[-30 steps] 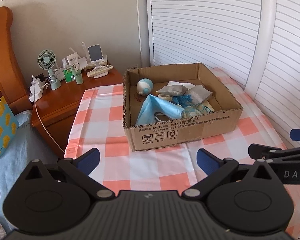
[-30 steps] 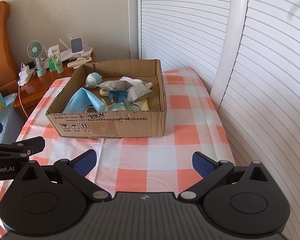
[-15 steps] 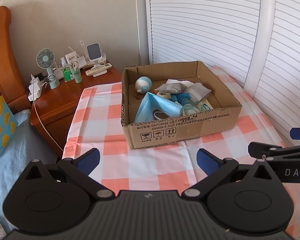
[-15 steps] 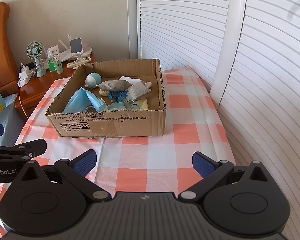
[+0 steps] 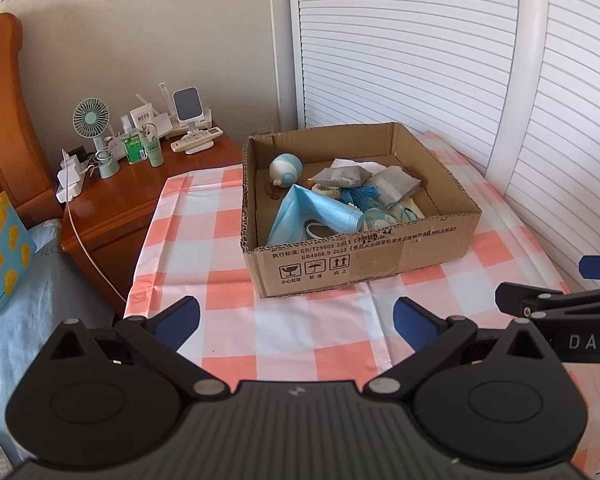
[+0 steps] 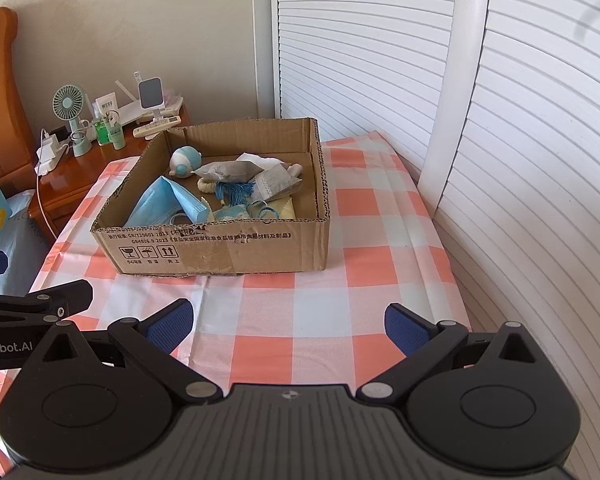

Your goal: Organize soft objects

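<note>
A: Status?
B: Soft objects all lie in the cardboard box, frame centre; checked tabletop around it bare. My left gripper and right gripper gape, empty. Sorting looks finished or unstarted.

Your L gripper sits w/ jaws spread wide, blue pads apart, nothing between them. Your R gripper is the same: jaws wide, pads apart, nothing held. Both point fwd, angled slightly down, side by side at about the same height. R gripper's finger shows at the right edge of the L view; L gripper's finger shows at the left edge of the R view.
</note>
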Tool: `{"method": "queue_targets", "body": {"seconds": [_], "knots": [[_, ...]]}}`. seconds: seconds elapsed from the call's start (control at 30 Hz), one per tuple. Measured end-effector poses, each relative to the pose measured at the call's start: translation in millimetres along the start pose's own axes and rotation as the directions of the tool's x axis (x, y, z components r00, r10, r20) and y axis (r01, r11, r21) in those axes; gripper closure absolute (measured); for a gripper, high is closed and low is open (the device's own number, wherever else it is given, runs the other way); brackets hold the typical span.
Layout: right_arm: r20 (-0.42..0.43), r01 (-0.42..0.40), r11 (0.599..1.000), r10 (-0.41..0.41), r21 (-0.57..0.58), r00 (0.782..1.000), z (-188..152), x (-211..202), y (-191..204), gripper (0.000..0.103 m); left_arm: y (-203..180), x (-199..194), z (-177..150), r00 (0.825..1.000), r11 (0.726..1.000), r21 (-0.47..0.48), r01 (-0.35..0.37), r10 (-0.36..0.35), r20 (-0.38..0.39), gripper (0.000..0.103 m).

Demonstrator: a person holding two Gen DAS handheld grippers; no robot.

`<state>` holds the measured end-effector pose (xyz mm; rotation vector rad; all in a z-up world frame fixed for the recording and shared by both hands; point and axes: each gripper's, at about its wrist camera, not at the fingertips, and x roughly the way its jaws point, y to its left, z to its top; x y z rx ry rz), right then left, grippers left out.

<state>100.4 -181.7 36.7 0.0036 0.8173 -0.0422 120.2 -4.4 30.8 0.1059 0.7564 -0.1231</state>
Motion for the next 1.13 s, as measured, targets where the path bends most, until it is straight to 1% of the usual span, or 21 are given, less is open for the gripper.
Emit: {"method": "queue_targets", "body": {"seconds": [1.13], "knots": [[0.001,0.001,1.000,-0.001,0.013,1.000,-1.9,-2.7,-3.5,0.000,-1.8,-1.8,-0.9,1.000,1.000,0.002,-0.001,0.001,-0.002,0.001]]}}
